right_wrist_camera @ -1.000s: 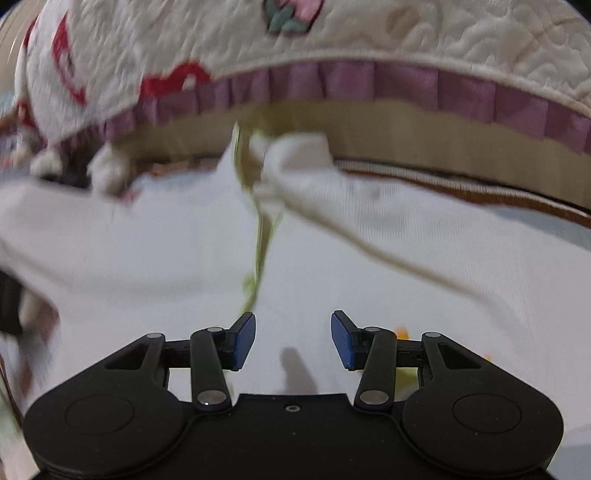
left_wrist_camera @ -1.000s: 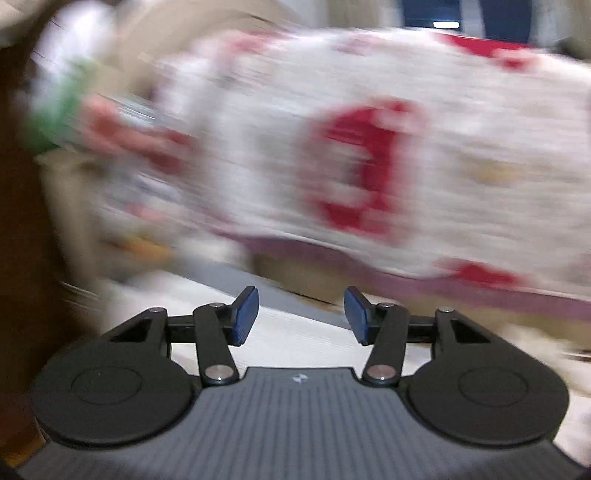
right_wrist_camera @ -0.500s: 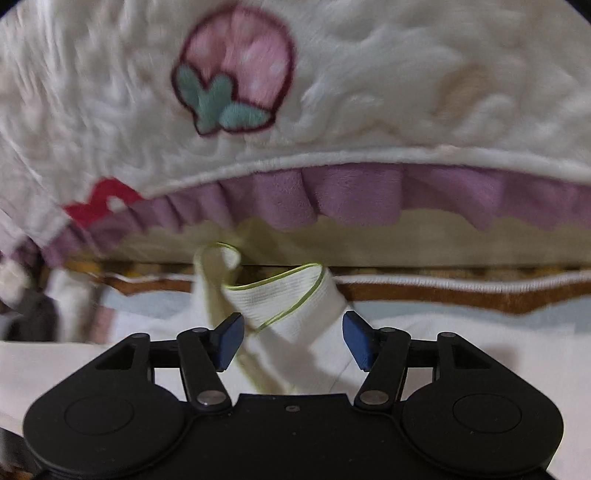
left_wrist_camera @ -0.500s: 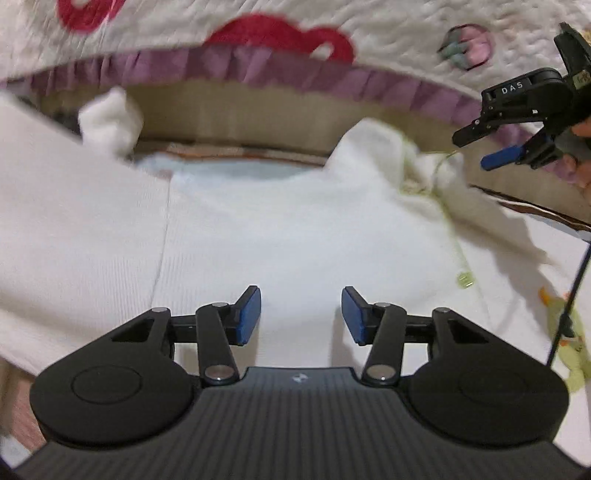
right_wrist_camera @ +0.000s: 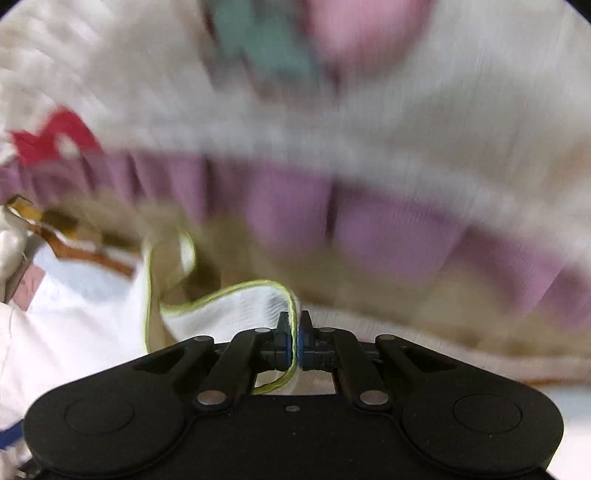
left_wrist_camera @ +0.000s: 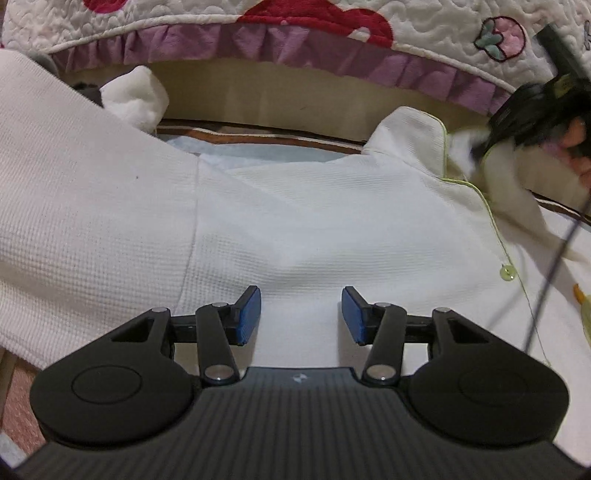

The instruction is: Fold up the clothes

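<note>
While my left gripper [left_wrist_camera: 301, 314] hangs wide open over the white shirt [left_wrist_camera: 295, 221], my right gripper [right_wrist_camera: 294, 339] pinches its green-edged collar [right_wrist_camera: 251, 306] at lower middle.

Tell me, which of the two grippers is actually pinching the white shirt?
The right gripper: it is shut on the white shirt's green-piped collar edge. The left gripper is open above the fabric.

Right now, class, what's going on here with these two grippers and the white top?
A person is starting to fold a white waffle-knit top with lime-green piping, spread out in front of a quilted strawberry-print blanket. The right gripper has shut on the top's collar, pinching its green-piped edge. The left gripper hangs open over the body of the top, holding nothing. No fold is made yet.
</note>
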`<state>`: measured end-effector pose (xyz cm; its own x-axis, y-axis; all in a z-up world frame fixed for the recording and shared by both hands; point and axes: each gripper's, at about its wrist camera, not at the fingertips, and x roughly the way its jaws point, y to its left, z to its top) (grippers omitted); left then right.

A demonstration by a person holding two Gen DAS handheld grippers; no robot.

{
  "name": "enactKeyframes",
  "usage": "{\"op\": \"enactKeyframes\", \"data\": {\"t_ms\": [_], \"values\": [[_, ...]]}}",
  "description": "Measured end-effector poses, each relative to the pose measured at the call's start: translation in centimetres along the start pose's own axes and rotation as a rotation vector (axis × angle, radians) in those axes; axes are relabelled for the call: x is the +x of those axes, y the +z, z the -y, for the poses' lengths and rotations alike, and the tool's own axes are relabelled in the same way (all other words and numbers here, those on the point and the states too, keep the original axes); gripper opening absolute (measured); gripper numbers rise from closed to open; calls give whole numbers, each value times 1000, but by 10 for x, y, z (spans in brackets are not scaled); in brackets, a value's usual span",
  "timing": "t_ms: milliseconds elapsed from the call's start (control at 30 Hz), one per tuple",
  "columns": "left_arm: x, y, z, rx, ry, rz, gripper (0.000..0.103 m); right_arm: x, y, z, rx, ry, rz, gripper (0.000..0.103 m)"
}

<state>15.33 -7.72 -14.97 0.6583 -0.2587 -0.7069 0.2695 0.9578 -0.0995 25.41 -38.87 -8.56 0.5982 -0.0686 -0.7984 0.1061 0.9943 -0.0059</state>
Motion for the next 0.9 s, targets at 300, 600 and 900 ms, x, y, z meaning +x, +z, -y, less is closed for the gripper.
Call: {"op": "enactKeyframes", "data": {"t_ms": [300, 600, 900], "values": [[3, -3, 3, 37, 34, 6, 49, -26, 16, 2, -103, -50, 109, 2], [2, 0, 0, 9, 24, -8, 50, -17, 13, 5, 68, 36, 86, 55], [1, 4, -6, -47, -8, -25, 51, -53, -9, -27, 159, 186, 224, 55]]}}
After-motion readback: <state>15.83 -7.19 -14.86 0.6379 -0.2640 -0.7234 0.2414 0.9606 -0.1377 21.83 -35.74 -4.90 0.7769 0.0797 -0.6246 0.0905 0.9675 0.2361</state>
